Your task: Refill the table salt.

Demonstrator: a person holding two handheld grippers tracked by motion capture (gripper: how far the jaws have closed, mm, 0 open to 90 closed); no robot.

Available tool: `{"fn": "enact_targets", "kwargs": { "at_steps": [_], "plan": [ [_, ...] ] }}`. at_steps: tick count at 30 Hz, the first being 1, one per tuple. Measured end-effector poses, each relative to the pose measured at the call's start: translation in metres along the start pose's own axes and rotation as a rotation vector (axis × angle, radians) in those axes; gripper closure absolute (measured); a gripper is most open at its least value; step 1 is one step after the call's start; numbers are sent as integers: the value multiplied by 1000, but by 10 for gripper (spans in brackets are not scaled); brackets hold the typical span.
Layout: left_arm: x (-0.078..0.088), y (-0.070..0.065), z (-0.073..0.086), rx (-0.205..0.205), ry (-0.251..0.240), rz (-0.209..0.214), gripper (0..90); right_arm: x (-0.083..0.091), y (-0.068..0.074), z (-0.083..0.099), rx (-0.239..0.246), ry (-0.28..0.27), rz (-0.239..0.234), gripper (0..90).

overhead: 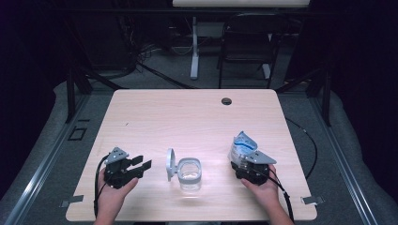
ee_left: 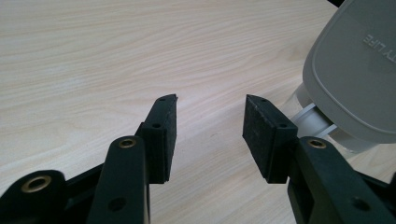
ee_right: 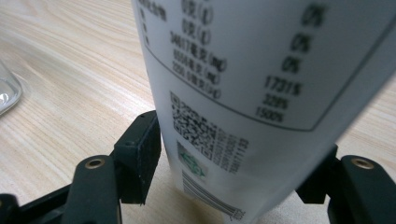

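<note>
The pouch (overhead: 241,144), white with blue print, stands at the near right of the table (overhead: 187,112), clamped between the jaws of the right gripper (overhead: 242,161). In the right gripper view the pouch (ee_right: 261,107) fills the space between the two black pads (ee_right: 140,154), its back panel facing the camera with a table of figures, a square code and a barcode; both pads press against its sides and its base sits low, close to the wood. A hand (overhead: 263,190) holds that gripper from the near edge.

At the near left the left gripper (overhead: 141,165) rests low over the table in the other hand (overhead: 115,192), its jaws spread wide with nothing between them. In the left gripper view the gripper (ee_left: 210,121) points across bare wood, and the grey lid (ee_left: 355,70) sits just off its right pad (ee_left: 264,135), not touching as far as can be seen.

Between the two grippers stands a clear jar (overhead: 190,174), open at the top. Its lid (overhead: 171,164) is hinged up on the left side and stands on edge, facing the left gripper. The jar's rim also shows at the left edge of the right gripper view (ee_right: 7,93).

Farther off, the table is bare wood up to a cable hole (overhead: 226,101) near its far edge. Beyond it stand a chair (overhead: 246,47) and a white table leg (overhead: 194,51) on the dark floor.
</note>
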State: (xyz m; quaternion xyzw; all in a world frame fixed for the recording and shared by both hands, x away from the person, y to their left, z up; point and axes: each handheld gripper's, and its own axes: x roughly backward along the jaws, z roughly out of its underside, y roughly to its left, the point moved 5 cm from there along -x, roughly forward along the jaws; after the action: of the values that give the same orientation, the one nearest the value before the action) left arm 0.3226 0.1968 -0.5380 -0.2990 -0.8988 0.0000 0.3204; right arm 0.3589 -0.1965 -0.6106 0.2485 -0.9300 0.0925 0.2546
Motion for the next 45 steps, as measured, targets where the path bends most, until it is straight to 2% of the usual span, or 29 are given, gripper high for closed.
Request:
{"fn": "enact_targets", "kwargs": {
  "at_steps": [8,9,26,45],
  "plan": [
    [-1,0,0,0,-9,-5,552,-1,-1,-1,1,14,10,351],
    [0,0,0,-1,1,-2,552,-2,-1,-1,-1,12,10,351],
    [1,1,0,5,-14,-9,553,-3,0,-1,-10,9,34,372],
    [1,2,-1,12,-26,-12,553,-2,1,-1,-3,10,28,395]
  ]
}}
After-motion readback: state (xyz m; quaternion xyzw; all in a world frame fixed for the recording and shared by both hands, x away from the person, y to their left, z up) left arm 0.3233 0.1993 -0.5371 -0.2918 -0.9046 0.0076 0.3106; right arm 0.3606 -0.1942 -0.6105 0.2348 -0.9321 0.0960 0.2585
